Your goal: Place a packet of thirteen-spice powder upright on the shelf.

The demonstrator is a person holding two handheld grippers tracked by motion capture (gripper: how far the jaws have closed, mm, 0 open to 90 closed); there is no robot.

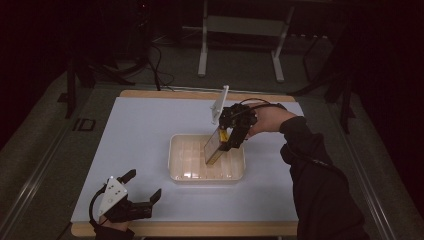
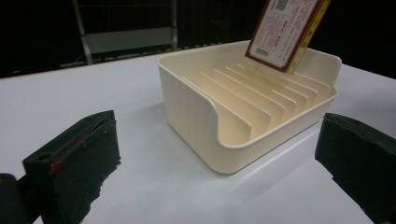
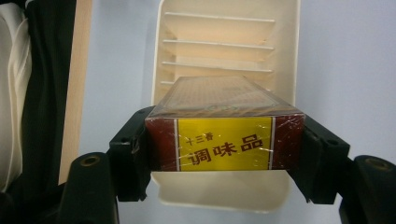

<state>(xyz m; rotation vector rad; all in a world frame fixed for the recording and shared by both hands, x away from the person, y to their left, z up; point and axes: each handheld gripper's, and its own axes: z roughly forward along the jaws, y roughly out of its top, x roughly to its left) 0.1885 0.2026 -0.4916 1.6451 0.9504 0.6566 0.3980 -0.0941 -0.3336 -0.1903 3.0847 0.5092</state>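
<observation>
Room: dark all round, with a metal frame stand behind the far edge; a white mat covers the wood-edged worktop (image 1: 150, 135).
Landmark: a cream slotted tray (image 1: 176, 159) sits near the middle of the worktop, with thin upright dividers running across its inside.
Box: a flat red and yellow seasoning box (image 1: 214, 148), wrapped in clear film, hangs tilted above the tray's right half, its lower end dipping toward the dividers; whether it touches them cannot be told.
Right gripper (image 1: 227, 145): over the tray's far right side, its fingers (image 3: 133, 154) clenched on the box's two narrow sides.
Left gripper (image 1: 145, 187): well apart from the tray, near the front left of the worktop, fingers (image 2: 77, 163) released and spread with nothing between them.
Step, as judged: lowering the box into one slot of the tray.
Risk: the tilt may bring the box's lower edge down on top of a divider instead of between two, so it jams or levers the light tray sideways.
Risk: the glossy film may let the box slip in the grip if it is pushed against resistance.
</observation>
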